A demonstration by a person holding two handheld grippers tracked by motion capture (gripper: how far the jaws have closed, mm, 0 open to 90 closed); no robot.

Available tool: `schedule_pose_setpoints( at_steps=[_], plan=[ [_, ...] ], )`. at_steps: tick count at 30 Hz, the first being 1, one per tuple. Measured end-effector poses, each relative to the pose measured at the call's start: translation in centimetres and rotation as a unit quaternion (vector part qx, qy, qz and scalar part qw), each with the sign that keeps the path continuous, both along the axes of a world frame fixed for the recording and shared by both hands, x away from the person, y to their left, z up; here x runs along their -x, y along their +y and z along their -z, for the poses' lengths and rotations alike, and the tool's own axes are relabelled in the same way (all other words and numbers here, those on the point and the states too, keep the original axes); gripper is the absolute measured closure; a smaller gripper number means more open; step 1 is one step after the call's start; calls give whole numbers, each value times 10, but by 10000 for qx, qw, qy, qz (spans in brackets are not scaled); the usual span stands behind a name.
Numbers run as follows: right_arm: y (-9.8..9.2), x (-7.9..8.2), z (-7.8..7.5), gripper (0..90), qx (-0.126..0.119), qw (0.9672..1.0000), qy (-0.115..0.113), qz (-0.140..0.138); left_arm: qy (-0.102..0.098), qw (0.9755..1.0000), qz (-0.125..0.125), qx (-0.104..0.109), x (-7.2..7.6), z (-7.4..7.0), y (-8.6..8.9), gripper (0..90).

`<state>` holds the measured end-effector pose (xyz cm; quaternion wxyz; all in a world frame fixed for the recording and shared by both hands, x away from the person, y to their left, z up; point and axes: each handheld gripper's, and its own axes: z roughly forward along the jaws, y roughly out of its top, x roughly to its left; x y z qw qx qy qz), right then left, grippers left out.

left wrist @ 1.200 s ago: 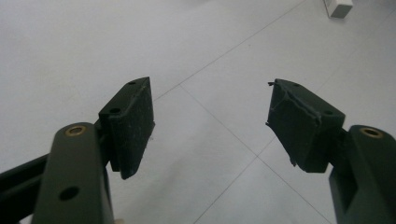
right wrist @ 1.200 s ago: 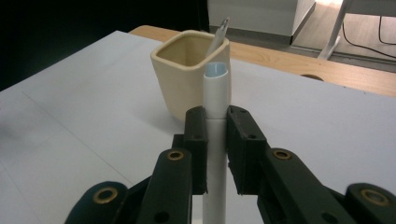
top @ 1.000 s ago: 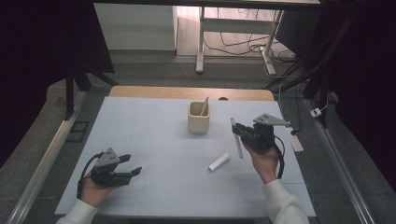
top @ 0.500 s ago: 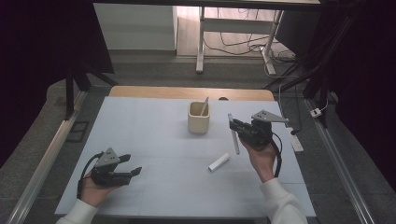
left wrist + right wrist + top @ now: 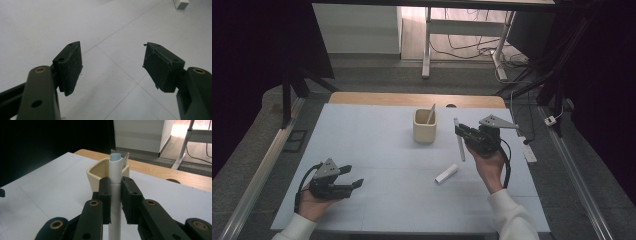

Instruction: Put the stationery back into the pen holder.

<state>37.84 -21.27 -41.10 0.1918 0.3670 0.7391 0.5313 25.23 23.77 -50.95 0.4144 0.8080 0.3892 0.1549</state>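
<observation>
Grippers: two, one in each hand.
Right gripper (image 5: 460,131): jaws clamped on one white pen (image 5: 459,140); held off the table, right of the cup. In the right gripper view (image 5: 115,202) the pads press the pen's barrel from both sides.
Pen in grip: one; its barrel (image 5: 115,185) runs up between the jaws and past them, pale blue end uppermost, just in front of the cup's near wall. From above it passes crosswise through the jaws, slightly tilted, sticking out on both sides.
Cup (image 5: 424,127): one, cream, squarish, upright, open top; just left of the right gripper and beyond its jaws (image 5: 96,176).
Stick in cup (image 5: 430,114): one slim pale piece leaning against the rim; its tip peeks out behind the held pen (image 5: 126,156).
Cap (image 5: 446,173): one short white tube lying flat on the table, near and below the right gripper, apart from it; between the two grippers, nearer the right.
Left gripper (image 5: 353,177): jaws wide apart, nothing between them; held low at the table's near left, well apart from cup and pen. In the left gripper view (image 5: 113,66) bare table lies between the pads.
Table (image 5: 362,140): one, white top, wooden strip along the far edge.
Hands: two, white sleeves.
</observation>
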Motion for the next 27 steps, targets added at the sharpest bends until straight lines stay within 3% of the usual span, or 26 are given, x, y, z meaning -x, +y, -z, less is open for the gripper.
schedule_pose_setpoints(
  at_steps=[20,27],
  plan=[
    [12,-8,-9,776,-200,9994,-294,-47,-2,10000,-7,19,0,-1,0,304],
    [15,-16,-20,777,-346,9985,-427,-12,-12,10000,0,39,1,-2,0,304]
  ],
)
